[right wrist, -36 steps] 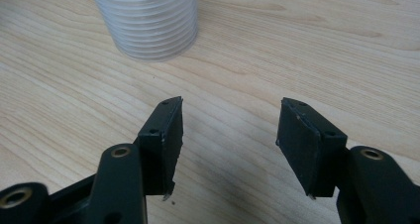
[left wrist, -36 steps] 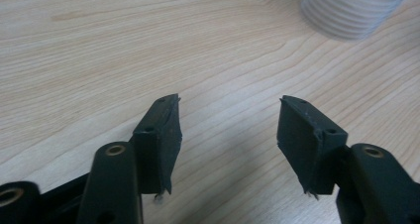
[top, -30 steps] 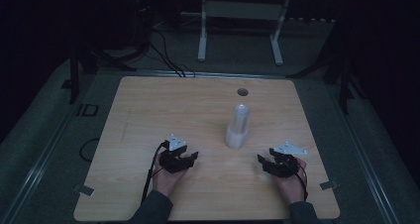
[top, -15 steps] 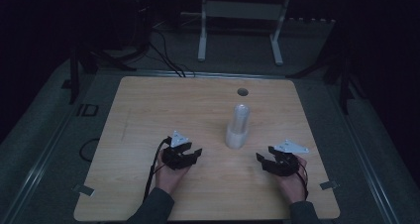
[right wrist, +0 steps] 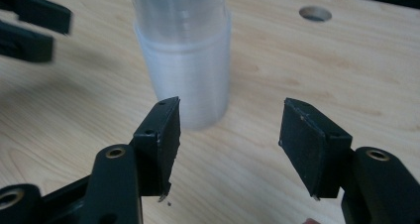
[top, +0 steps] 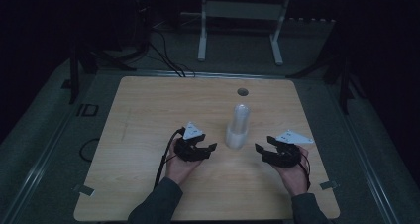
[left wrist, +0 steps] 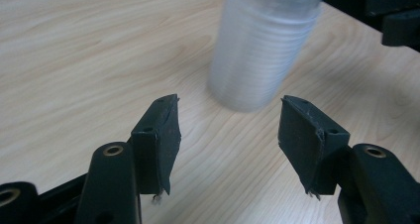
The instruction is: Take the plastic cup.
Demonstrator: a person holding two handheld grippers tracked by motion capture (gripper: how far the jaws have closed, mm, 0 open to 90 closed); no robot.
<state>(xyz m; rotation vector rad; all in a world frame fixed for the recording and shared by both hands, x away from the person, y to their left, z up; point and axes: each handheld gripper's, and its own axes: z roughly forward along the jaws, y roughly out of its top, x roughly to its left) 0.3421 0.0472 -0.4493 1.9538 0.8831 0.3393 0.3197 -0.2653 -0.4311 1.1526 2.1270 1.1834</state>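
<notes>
A stack of clear plastic cups [top: 238,127] stands upside down near the middle of the wooden table [top: 148,110]. My left gripper [top: 210,148] is just to its left, open, jaws pointing at the stack. In the left gripper view the cup stack [left wrist: 262,50] rises a short way beyond the open left gripper [left wrist: 228,130], and nothing lies between the jaws. My right gripper [top: 260,148] sits to the right of the stack, also open. In the right gripper view the cup stack [right wrist: 185,60] stands ahead and slightly left of the open right gripper [right wrist: 230,135].
A round hole [top: 242,91] is cut in the table beyond the cups. A white metal stand [top: 240,16] and dark cables [top: 163,55] lie on the floor behind the table. The surroundings are dark.
My left gripper has moved right, closer to the cup stack. The right gripper has edged slightly left toward it. The stack has not moved.
</notes>
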